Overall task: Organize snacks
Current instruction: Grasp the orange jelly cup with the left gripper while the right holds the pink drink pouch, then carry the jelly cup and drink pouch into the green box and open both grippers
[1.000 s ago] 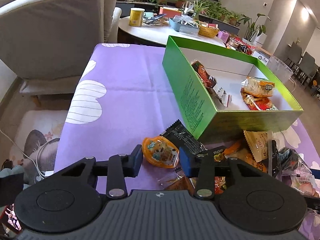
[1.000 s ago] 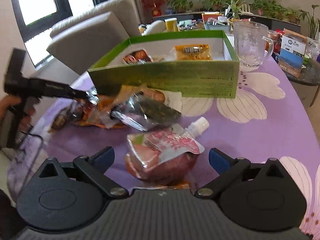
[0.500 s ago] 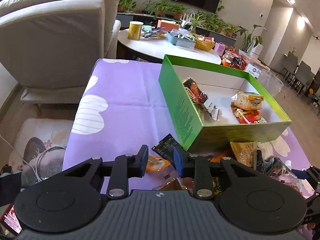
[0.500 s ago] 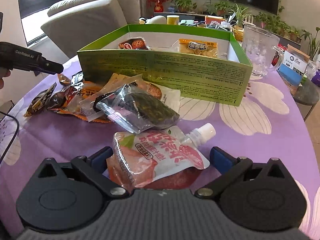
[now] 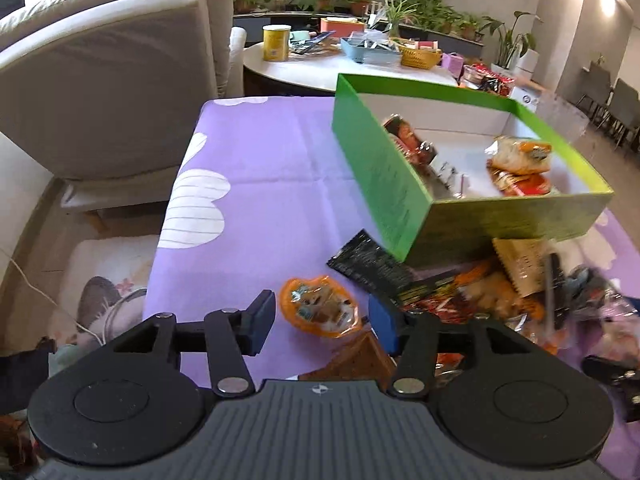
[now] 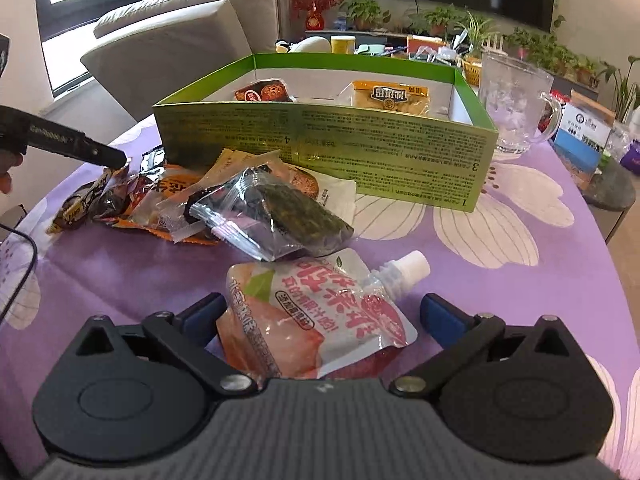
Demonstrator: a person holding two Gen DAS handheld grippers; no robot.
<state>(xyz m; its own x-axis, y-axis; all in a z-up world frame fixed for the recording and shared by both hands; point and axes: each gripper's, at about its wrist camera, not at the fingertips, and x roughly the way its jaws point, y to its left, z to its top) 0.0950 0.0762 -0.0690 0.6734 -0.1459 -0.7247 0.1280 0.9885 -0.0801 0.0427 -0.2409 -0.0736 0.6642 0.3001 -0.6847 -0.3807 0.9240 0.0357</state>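
A small orange plastic-wrapped snack pack lies flat on the purple flower-print tabletop, between the spread blue pads of the left hand-held gripper, whose jaws stand wide and touch nothing. Just beside it sits a black foil sachet, at the near corner of the green cardboard box with a white inside. Several packets already lie in that box.

The right hand-held gripper is also wide apart, its pads flanking a pink-and-white spouted juice pouch that lies on the cloth; whether the pads touch it cannot be told. Beyond the pouch lies a clear bag of dark seaweed, atop a heap of orange and brown wrappers in front of the box.

Only the right wrist view shows the pouch, a clear glass mug beside the box, and the left tool's black tip over the heap. Only the left wrist view shows the orange pack and a grey sofa cushion.
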